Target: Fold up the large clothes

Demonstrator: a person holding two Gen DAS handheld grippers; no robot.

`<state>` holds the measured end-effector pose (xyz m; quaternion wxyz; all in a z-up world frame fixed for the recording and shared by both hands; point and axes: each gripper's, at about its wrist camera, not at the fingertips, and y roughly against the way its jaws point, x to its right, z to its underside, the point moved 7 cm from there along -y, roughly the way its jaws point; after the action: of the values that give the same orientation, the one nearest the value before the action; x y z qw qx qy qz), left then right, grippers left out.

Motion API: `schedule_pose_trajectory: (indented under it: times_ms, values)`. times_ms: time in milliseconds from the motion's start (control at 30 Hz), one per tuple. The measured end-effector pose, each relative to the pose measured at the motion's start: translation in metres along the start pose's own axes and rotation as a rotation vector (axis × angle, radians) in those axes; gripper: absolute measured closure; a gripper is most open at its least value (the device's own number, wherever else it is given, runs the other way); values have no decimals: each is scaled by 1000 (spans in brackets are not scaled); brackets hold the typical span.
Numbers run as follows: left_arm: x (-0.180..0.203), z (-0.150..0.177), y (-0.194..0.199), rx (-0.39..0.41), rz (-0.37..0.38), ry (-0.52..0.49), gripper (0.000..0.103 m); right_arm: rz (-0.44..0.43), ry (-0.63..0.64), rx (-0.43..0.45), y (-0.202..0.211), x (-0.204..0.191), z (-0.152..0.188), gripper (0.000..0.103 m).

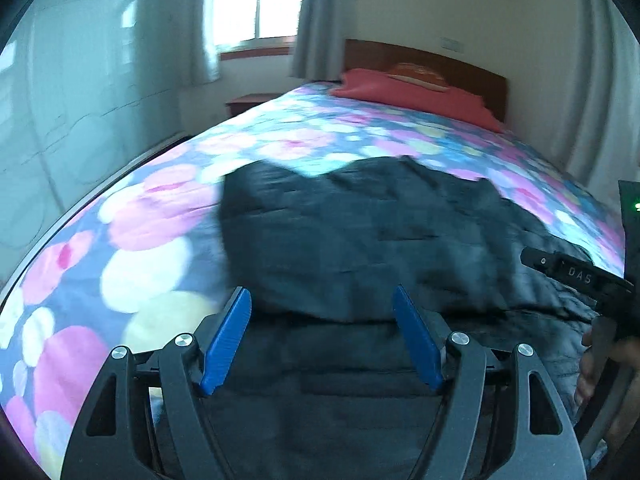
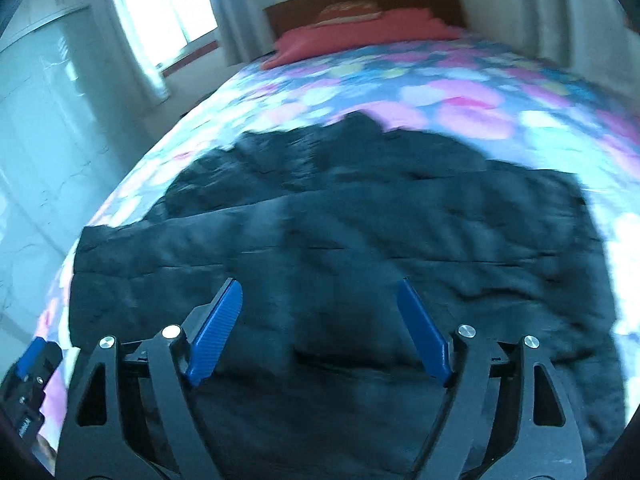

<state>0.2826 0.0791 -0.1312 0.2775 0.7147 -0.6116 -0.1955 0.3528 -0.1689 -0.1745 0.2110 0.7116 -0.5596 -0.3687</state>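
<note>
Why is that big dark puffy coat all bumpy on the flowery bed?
The dark quilted coat lies rumpled on the flowery bedspread, its far edge bunched and uneven. It isn't neatly folded yet; nothing looks torn or spilled.

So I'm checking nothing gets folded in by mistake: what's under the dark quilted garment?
The dark quilted garment lies spread on the floral bedspread, which shows all around its far and side edges. Anything directly beneath the garment is covered and cannot be seen.

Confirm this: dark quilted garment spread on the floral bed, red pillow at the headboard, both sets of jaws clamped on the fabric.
Wrong on the jaws. Both wrist views show the left gripper and right gripper open, nothing pinched. The dark garment does lie on the floral bed, red pillow at the headboard.
</note>
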Motion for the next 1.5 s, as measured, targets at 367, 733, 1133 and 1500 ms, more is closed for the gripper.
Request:
schedule_pose_trajectory:
  times_ms: [367,733,1133,1500]
  values:
    - [-42,-10,-4,15,-37,45,31,28,35,64,24,-1,-19,91]
    - [-25,-22,-28,5,-23,-14,31,225,-48,23,28,123,-15,91]
    - [-5,-53,-84,-56,-29,-30,31,221,-80,107,41,105,-41,57]
    - [-1,-44,-182,-239,-72,-44,27,190,-22,-33,-47,96,-35,56]
